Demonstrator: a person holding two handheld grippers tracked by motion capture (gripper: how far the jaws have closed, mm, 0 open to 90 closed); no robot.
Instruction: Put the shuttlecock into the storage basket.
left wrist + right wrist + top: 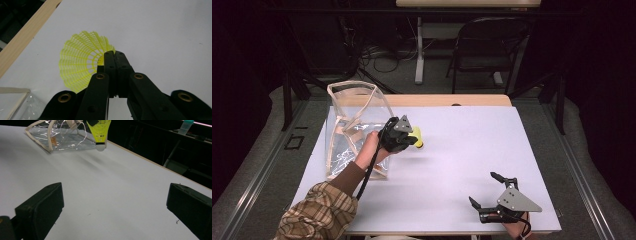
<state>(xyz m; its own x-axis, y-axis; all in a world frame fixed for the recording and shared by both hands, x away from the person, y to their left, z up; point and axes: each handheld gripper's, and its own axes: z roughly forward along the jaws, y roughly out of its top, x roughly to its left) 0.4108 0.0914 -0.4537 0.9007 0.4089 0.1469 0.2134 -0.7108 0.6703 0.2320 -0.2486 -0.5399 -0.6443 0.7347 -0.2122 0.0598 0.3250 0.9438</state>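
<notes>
1. While the left gripper (113, 56) had its jaws pressed together on the rim of a yellow shuttlecock (80, 61), it held that thing just above the table, with the mesh skirt fanned out to the left of the jaws.
2. Just behind that gripper in the high view stood a clear plastic bag (354, 127) with beige edging, its mouth open upward.
3. Well apart, near the table's front edge, the right gripper (484, 190) rested low with its jaws spread wide and nothing between them.
4. Under both lay a pale white table (462, 145), matte and bare, with a strip of light wood along its far edge.
5. Beyond it the room was dark: a folding chair (489, 45), cables on the floor, and a table leg.
6. From the right gripper view the shuttlecock (100, 133) hung cork-down, its skirt a bright yellow net, a dark band above a whitish rounded tip.
</notes>
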